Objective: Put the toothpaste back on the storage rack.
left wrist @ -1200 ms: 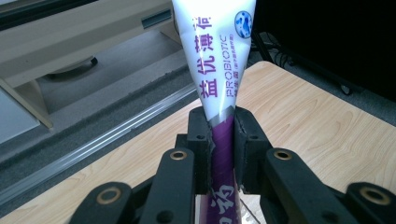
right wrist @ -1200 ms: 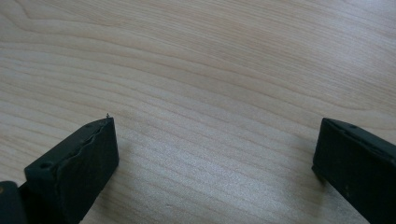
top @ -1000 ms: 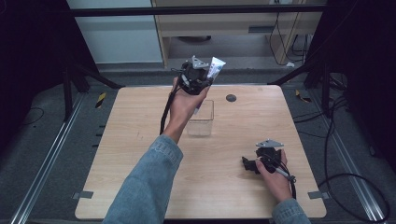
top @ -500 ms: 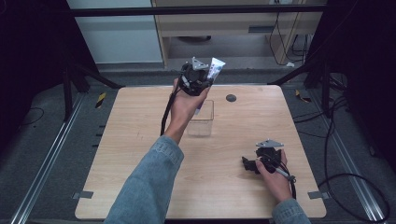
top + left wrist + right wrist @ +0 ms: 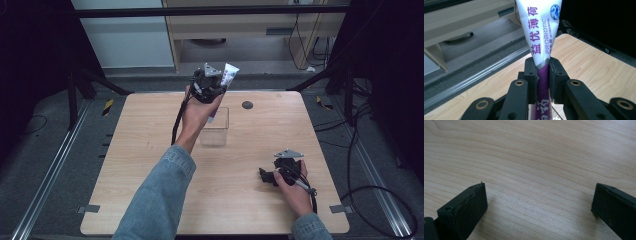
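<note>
A white and purple toothpaste tube (image 5: 541,37) stands upright between the jaws of my left gripper (image 5: 542,80), which is shut on it. In the high view the left gripper (image 5: 210,85) is held up above the far side of the table, with the tube (image 5: 229,75) sticking up from it. Just below it a clear plastic box (image 5: 216,129) sits on the wooden table (image 5: 140,150). My right gripper (image 5: 267,176) rests low at the table's near right; in its own view the right gripper (image 5: 539,195) stands open over bare wood, nothing between its fingers.
A small dark round disc (image 5: 247,105) lies on the table's far side, right of the box. Cables trail from both grippers. Metal rails and dark floor flank the table; a wooden cabinet (image 5: 250,25) stands beyond it.
</note>
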A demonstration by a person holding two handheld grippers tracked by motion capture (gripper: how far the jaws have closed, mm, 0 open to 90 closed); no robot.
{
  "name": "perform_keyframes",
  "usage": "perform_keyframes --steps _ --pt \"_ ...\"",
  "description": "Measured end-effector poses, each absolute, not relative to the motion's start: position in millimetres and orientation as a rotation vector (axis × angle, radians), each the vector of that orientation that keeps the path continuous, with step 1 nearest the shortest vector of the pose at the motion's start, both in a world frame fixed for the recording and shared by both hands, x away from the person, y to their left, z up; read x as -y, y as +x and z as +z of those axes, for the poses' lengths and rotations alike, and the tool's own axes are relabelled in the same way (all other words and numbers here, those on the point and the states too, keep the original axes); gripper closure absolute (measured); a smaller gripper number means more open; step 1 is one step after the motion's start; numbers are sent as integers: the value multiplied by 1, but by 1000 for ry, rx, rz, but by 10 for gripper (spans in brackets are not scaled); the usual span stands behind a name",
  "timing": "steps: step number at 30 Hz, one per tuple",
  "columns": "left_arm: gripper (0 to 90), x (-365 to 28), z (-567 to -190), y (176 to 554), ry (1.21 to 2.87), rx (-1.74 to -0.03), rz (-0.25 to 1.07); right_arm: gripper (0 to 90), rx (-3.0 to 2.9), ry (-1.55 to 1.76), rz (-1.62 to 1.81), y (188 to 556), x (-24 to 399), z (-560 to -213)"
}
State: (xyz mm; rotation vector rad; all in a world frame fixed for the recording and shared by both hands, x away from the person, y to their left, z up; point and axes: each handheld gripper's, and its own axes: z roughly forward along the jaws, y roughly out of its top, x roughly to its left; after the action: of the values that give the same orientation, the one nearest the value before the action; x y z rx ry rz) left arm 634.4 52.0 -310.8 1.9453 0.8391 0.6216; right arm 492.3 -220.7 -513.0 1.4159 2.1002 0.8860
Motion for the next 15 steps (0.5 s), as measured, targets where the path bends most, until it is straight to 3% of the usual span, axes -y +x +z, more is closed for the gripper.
perform_keyframes --steps 15 --pt "783 -51 -322 639 1935 -826 637 4 -2101 1422 885 492 220 -513"
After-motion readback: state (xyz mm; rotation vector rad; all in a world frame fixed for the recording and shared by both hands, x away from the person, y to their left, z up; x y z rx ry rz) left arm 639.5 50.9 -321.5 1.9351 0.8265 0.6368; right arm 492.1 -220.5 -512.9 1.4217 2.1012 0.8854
